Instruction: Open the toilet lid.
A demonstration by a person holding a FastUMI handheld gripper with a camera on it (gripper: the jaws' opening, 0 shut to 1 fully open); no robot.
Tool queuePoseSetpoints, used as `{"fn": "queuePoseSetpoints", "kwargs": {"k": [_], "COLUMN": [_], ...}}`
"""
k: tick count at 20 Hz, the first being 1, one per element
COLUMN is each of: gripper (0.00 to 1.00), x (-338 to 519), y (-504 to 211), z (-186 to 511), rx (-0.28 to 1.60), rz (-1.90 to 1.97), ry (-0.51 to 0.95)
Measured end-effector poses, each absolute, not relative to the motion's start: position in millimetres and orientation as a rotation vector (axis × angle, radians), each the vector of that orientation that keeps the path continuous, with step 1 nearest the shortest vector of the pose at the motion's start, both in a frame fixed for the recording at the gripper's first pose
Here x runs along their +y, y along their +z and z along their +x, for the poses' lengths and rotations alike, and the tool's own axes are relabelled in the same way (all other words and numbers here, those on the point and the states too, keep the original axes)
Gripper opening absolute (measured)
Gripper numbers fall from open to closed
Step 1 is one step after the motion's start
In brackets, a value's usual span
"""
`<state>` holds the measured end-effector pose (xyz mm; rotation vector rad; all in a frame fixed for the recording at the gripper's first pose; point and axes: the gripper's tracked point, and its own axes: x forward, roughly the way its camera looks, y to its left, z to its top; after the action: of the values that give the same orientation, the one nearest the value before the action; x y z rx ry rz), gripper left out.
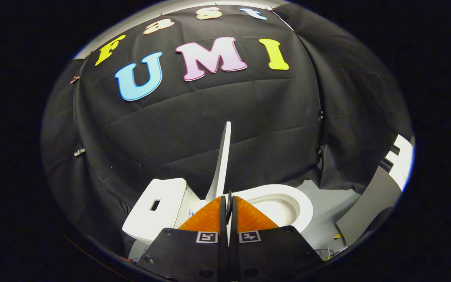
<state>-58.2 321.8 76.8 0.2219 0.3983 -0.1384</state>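
Observation:
The white toilet has its tank [158,207] to the left of my fingers and its seat and bowl [288,203] to the right. The toilet lid [223,156] stands raised almost upright and shows edge-on, rising from just ahead of my fingers against the black cloth. My gripper [228,203] is closed to a narrow slit, and a thin white sliver of the lid's rim shows in that slit. Both fingers [209,219] appear to press on that rim. The lid's hinge is hidden behind the fingers.
Black cloth walls stand close behind and beside the toilet. Grey floor [327,211] lies to the right of the bowl. A grey panel [370,203] leans at the far right, with a white board beyond it. Thin cables lie on the floor near the panel's foot.

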Motion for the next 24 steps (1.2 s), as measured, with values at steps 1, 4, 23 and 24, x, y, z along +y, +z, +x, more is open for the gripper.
{"fn": "queuePoseSetpoints", "kwargs": {"k": [1,4,23,24], "gripper": [0.05,0.05,0.06,0.06], "x": [332.7,361.4,509.5,515.7], "y": [81.5,88.7,91.7,90.6], "z": [-58.3,-55.4,-42.8,-42.7], "rx": [0.392,0.375,0.361,0.351], "rz": [0.202,0.164,-0.078,-0.096], "ry": [-0.133,-0.134,-0.144,-0.145]}}
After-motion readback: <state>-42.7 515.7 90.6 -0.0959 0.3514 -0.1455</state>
